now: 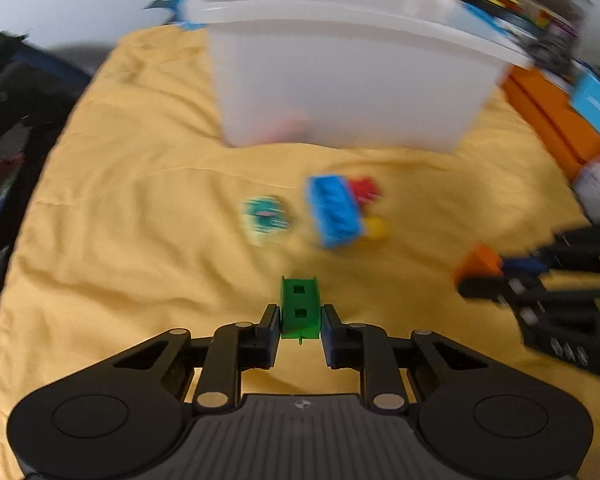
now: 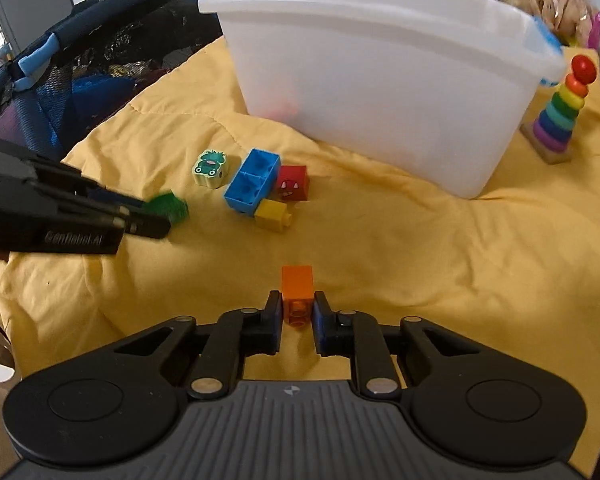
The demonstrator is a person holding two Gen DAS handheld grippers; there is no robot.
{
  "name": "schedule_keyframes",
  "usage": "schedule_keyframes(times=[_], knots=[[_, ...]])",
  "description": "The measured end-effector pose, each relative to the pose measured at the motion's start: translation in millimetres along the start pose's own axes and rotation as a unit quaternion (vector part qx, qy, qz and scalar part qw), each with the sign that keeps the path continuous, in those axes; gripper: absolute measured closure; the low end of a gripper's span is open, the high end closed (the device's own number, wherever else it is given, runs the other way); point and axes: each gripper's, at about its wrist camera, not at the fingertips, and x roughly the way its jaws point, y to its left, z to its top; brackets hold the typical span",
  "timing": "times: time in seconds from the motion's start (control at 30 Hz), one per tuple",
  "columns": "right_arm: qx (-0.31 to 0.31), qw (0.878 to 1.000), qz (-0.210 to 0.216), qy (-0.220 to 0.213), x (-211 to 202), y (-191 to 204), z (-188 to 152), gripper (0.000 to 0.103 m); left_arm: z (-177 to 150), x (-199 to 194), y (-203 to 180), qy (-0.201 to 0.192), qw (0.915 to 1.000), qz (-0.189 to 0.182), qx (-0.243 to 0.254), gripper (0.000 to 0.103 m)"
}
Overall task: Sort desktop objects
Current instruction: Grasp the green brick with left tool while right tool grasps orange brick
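1. The left tool [image 1: 300, 316] is clenched on a green block [image 1: 300, 307], its pads pressing the two long sides just above the yellow cloth [image 1: 120, 208].
2. The right tool [image 2: 297, 307] grasps an orange block [image 2: 297, 294] the same way, pads on opposite flat faces, close to the cloth.
3. Both blocks look like hard, hollow plastic: light, stiff and smooth, so I judge a squeeze across the flat sides safest; the studded ends could slip or twist.
4. The white bin [image 2: 380, 80], the likely destination, stands beyond both tools on the cloth, a faint pinkish shape showing through its wall.
5. The right wrist view shows sharply the frog block [image 2: 211, 168], blue brick [image 2: 252, 186], red cube [image 2: 293, 188], yellow block [image 2: 273, 214] and a ring stacker [image 2: 560, 112].
6. The left wrist view is blurred and omits the stacker, but it shows the green block's square holes.
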Motion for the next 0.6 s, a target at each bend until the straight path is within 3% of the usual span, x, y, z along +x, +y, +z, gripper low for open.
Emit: schedule_keyframes(times=[0.13,0.3,0.6], knots=[[-0.027,0.999,-0.035,-0.005,-15,-6,-2,0.086,-7,0,-28,0.009,0.9989,-0.017,0.042,0.078],[-0.063,0.995,-0.079,0.016,-11,-12,-10,0.086,-11,15,-38,0.023,0.9982,-0.013,0.055,0.078],[-0.068,0.995,-0.064,0.019,2,-6,-20,0.085,-10,12,-28,0.006,0.9987,0.010,0.049,0.065]])
